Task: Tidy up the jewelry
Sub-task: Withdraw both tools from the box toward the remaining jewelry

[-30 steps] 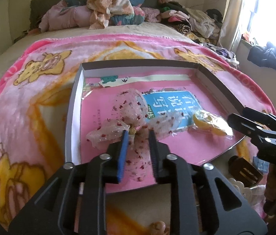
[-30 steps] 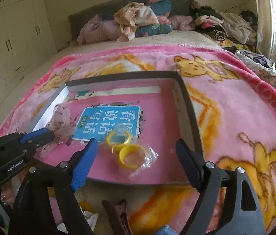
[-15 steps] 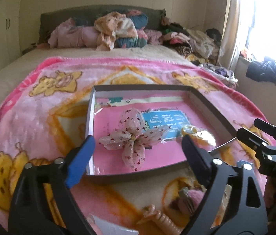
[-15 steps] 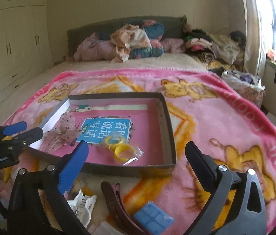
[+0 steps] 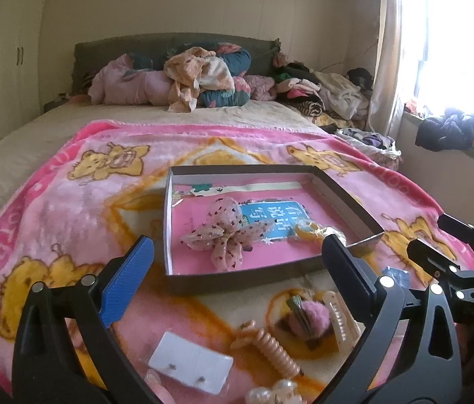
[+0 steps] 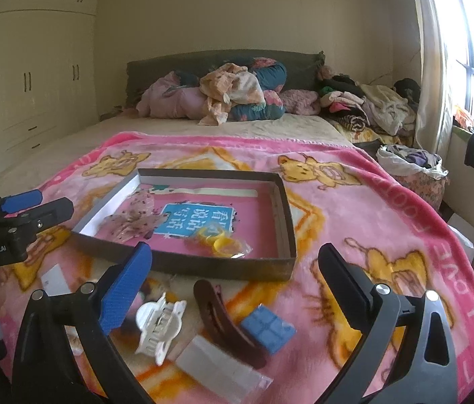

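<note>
Both grippers are hovering with jaws spread wide and nothing between them. Ahead of the left gripper point(image 5: 237, 262), one shallow box point(image 5: 233, 277) is sitting on the pink blanket point(image 5: 51, 208), holding one sheer spotted bow point(image 5: 226, 235) and one bag of two yellow rings point(image 6: 220, 243). Between and below the left jaws are lying one white earring card point(image 5: 191, 365), one peach spiral clip point(image 5: 275, 350), one pink pompom clip point(image 5: 307, 314) and one cream clip point(image 5: 337, 313). Between the jaws of the right gripper point(image 6: 235, 271) are lying one white claw clip point(image 6: 161, 323), one brown barrette point(image 6: 226, 323), one blue square point(image 6: 267, 328) and one clear packet point(image 6: 220, 368), all short of the box.
</note>
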Action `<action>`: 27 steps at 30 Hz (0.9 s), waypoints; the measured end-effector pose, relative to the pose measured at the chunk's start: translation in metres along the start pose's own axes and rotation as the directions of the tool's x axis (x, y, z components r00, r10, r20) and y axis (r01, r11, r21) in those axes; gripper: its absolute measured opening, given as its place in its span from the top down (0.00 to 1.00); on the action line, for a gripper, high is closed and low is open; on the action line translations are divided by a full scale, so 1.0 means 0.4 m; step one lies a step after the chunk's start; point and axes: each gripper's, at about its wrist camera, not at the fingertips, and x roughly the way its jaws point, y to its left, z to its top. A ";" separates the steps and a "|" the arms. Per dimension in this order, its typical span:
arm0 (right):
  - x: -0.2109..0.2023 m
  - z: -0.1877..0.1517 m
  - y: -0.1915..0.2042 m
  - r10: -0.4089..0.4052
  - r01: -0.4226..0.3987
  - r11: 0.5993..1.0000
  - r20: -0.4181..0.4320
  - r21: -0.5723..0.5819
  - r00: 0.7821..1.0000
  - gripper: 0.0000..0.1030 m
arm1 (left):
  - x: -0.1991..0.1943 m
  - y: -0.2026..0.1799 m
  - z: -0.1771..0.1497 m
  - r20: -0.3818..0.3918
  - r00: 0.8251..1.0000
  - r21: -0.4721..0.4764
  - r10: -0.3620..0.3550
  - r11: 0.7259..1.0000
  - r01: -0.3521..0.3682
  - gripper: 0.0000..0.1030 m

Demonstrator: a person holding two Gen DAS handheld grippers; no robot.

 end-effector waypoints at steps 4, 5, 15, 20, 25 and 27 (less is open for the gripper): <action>-0.029 -0.009 0.009 0.005 -0.005 1.000 0.003 -0.005 1.000 0.06 | -0.029 0.006 -0.012 0.006 1.000 0.004 0.008 1.000 -0.008 0.11; -0.036 -0.012 0.011 0.007 -0.007 1.000 0.003 -0.007 1.000 0.06 | -0.037 0.007 -0.015 0.006 1.000 0.003 0.008 1.000 -0.008 0.11; -0.087 -0.057 0.013 0.008 -0.008 1.000 -0.021 0.002 1.000 0.06 | -0.099 0.018 -0.058 -0.007 1.000 0.018 0.009 1.000 -0.009 0.11; -0.103 -0.087 0.006 0.004 -0.003 1.000 -0.039 0.015 0.999 0.06 | -0.110 0.019 -0.082 -0.027 1.000 0.028 0.002 1.000 -0.001 0.11; -0.109 -0.116 -0.004 -0.001 0.002 1.000 -0.065 0.029 0.998 0.06 | -0.114 0.015 -0.111 -0.054 0.998 0.042 -0.012 0.999 0.015 0.11; -0.108 -0.127 -0.007 -0.002 0.005 0.999 -0.079 0.033 0.997 0.06 | -0.115 0.014 -0.121 -0.066 0.998 0.044 -0.021 0.999 0.024 0.11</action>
